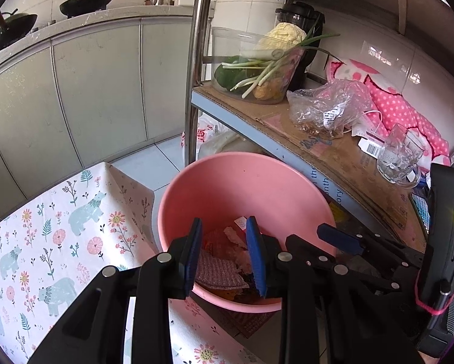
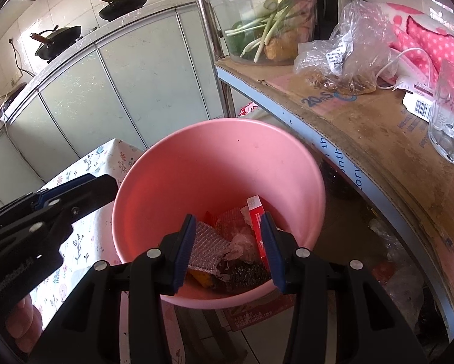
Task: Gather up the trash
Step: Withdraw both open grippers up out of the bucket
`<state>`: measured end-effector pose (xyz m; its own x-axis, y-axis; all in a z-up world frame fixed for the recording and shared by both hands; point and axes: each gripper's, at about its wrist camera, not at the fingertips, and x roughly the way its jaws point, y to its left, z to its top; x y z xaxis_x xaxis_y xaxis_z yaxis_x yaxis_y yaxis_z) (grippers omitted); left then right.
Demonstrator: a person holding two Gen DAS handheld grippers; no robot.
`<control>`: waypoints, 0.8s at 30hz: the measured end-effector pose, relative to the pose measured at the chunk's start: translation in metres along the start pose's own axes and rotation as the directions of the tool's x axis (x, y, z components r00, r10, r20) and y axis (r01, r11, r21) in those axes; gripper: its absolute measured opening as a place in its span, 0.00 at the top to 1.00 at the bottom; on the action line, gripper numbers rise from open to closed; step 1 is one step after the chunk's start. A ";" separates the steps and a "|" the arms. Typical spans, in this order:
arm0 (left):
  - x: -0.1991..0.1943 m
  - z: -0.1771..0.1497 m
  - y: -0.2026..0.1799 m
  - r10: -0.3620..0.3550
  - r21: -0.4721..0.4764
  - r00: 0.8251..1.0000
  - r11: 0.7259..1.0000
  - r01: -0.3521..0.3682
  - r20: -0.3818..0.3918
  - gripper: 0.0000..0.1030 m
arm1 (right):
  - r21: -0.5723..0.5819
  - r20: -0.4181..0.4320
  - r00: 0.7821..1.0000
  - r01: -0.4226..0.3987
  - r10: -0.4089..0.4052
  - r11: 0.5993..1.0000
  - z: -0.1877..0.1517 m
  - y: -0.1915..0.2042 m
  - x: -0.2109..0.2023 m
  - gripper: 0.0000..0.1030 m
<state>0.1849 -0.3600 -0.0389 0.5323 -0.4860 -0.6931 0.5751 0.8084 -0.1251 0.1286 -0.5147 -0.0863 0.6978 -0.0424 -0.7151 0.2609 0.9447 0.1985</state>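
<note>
A pink bucket stands by the table corner; it also shows in the right wrist view. Trash lies at its bottom: a silvery mesh wrapper, a red box, crumpled tissue, a dark scrubber. My left gripper is open and empty over the bucket's near rim. My right gripper is open and empty over the bucket's near rim, right of the left one. The right gripper's blue finger shows in the left wrist view.
A floral tablecloth covers the table at left. A metal shelf with cardboard at right holds a vegetable container, a plastic bag, a glass mug and pink cloth. Cabinets stand behind.
</note>
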 end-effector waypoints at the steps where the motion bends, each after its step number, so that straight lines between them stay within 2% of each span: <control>1: 0.001 -0.001 0.001 -0.003 -0.006 1.000 1.000 0.003 0.004 0.72 | -0.002 0.003 1.000 0.002 -0.002 1.000 -0.001 0.000 -0.001 0.56; 13: 0.006 -0.007 0.005 0.013 0.011 0.999 1.000 -0.013 0.033 0.72 | -0.016 -0.015 1.000 0.000 0.000 1.000 -0.010 0.004 0.003 0.56; 24: -0.001 -0.006 0.004 0.026 0.001 0.999 1.000 -0.026 0.047 0.72 | -0.036 0.032 0.999 0.011 -0.010 0.999 -0.015 0.006 -0.011 0.56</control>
<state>0.1826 -0.3538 -0.0431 0.5761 -0.4799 -0.6617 0.5613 0.8208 -0.1065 0.1123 -0.5031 -0.0875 0.7160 -0.0619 -0.6953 0.2441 0.9554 0.1664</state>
